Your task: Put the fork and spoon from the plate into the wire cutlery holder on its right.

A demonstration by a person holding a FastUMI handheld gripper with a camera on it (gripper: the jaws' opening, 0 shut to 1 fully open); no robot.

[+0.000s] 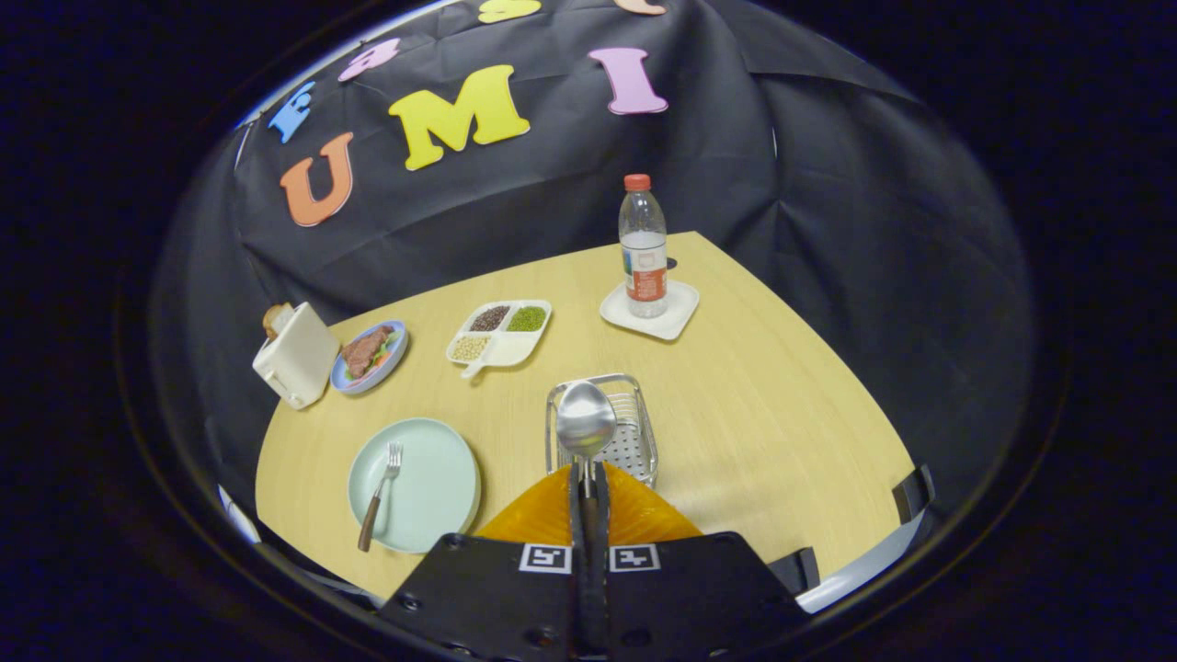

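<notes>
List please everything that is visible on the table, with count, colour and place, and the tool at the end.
spoon: 1, silver, held over the wire cutlery holder
wire cutlery holder: 1, metal, right of the plate
plate: 1, pale green, left of the tool
fork: 1, silver with brown handle, on the plate
divided dish: 1, white, holds beans, behind the holder
water bottle: 1, clear with red cap, on a white coaster
food plate: 1, blue
toaster: 1, cream, beside the food plate
tool: 1, orange fingers, shut on the spoon
</notes>
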